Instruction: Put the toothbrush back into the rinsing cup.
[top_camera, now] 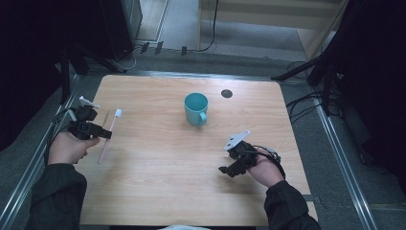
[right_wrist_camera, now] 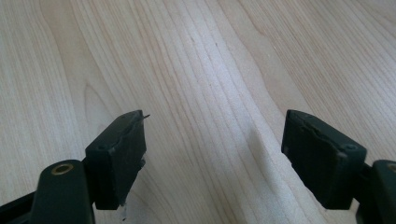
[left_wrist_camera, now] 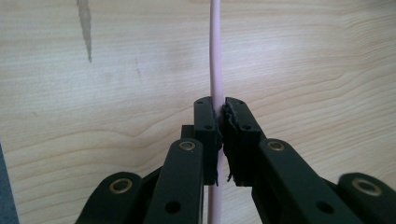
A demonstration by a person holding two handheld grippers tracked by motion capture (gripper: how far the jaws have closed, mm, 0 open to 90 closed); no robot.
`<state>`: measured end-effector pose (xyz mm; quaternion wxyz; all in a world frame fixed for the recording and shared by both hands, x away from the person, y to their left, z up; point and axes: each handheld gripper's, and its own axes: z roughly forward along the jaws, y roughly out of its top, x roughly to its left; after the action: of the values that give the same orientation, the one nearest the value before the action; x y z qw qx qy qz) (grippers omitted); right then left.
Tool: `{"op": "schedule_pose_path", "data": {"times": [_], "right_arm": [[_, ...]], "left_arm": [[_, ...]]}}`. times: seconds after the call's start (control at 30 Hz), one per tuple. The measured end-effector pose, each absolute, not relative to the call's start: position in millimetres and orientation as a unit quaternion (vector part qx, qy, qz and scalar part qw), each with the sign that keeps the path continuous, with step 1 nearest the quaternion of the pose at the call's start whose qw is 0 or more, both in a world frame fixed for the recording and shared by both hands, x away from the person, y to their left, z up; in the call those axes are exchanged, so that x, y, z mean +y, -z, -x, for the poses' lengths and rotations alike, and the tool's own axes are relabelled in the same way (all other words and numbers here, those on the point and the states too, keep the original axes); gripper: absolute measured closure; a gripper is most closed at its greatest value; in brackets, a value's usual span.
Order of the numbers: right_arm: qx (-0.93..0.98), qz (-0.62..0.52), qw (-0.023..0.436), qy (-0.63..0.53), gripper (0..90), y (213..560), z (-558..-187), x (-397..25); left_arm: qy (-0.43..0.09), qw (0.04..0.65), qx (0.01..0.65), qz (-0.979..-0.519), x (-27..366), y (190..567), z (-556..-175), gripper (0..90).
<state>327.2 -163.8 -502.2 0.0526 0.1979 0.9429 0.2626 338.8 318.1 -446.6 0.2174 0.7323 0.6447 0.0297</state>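
Pink handle: the toothbrush [left_wrist_camera: 215, 60] sits clamped between the left gripper [top_camera: 106, 134] jaws, at the table's [top_camera: 158, 191] nine o'clock.
Right gripper [right_wrist_camera: 212, 154]: spread wide, holding nothing, at five o'clock.
Progress: grasp made; possibly not lifted; delivery remains.
Surroundings: teal cup [top_camera: 196, 109] near twelve o'clock, path unobstructed.
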Motion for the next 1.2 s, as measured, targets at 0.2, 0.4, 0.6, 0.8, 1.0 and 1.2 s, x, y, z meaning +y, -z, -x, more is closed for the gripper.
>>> {"op": "schedule_pose_path", "data": {"times": [0.2,0.4,0.6,0.8,1.0,1.2], "right_arm": [[0.944,-0.195,0.051,-0.263,21.8,502,-327,-163],[0.944,-0.193,0.053,-0.263,21.8,502,-328,-162],[0.943,-0.196,0.051,-0.263,21.8,502,-328,-163],[0.943,-0.197,0.053,-0.263,21.8,502,-328,-163],[0.943,-0.198,0.053,-0.263,21.8,502,-328,-163],[0.942,-0.199,0.056,-0.265,21.8,502,-328,-164]], "left_arm": [[-0.046,0.254,0.629,-0.733,307,431,-336,84.0],[-0.066,0.290,0.613,-0.732,298,418,-331,84.0],[-0.088,0.335,0.600,-0.721,295,409,-327,84.0],[-0.116,0.381,0.585,-0.707,290,402,-324,84.0],[-0.140,0.402,0.568,-0.704,280,400,-323,84.0],[-0.147,0.415,0.552,-0.708,266,400,-326,84.0]]}}
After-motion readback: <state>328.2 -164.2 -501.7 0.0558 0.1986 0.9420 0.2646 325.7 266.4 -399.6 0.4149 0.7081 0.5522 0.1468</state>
